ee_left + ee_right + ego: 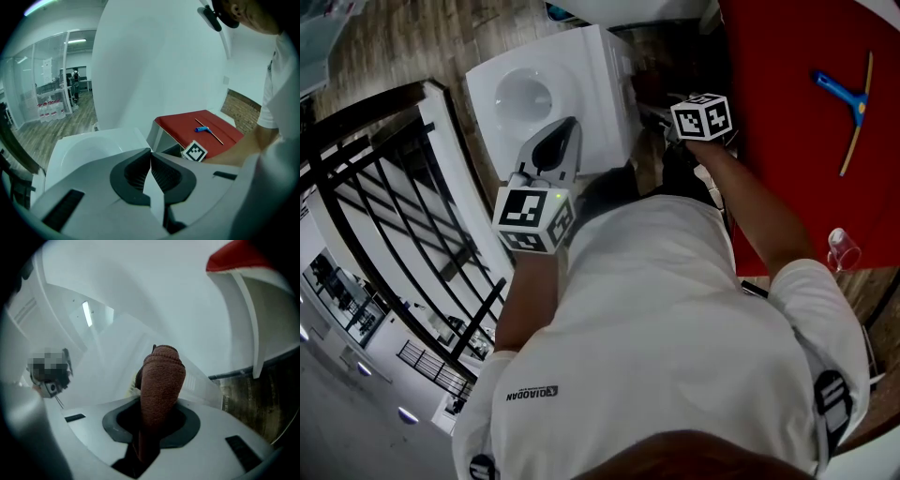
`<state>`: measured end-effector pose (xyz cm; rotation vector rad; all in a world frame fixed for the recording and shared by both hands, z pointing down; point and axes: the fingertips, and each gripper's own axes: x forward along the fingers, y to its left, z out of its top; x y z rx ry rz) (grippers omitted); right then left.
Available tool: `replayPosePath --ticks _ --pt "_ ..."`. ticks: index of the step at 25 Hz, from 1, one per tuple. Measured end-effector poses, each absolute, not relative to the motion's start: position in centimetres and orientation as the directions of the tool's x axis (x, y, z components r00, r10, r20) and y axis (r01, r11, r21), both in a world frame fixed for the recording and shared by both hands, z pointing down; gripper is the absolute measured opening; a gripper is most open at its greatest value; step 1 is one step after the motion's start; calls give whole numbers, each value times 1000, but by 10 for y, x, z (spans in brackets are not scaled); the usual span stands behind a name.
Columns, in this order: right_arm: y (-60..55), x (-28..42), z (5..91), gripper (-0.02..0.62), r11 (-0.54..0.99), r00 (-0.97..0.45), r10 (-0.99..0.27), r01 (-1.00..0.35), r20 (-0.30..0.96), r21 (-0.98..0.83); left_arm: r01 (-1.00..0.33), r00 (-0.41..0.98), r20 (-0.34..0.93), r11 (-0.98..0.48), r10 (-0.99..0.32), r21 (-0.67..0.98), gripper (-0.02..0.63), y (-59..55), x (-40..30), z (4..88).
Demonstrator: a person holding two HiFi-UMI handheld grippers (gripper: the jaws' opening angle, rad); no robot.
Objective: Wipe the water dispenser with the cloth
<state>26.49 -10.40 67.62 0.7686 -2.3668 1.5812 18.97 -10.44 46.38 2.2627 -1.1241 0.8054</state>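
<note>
The right gripper [156,397] has its jaws pinched on a folded brown cloth [162,371]. The cloth looks soft and thick, so a deep hold seems best. Its tip is close to the white water dispenser [581,66]. The left gripper [151,157] has its jaws together, empty.

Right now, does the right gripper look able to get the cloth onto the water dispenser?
Probably yes: the right gripper, shut on the cloth, is right beside the water dispenser, at its white side, and nothing shows between them.
</note>
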Motion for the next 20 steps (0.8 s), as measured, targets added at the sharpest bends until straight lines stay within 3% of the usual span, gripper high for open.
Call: replayPosePath --ticks 10,20 --pt "-180 265 520 71 411 -860 -446 -443 248 -797 -828 486 675 -540 -555 152 0 -109 192 455" --pt "-204 259 559 71 350 -851 -434 -463 298 -814 -848 461 671 -511 -580 141 0 -117 183 449"
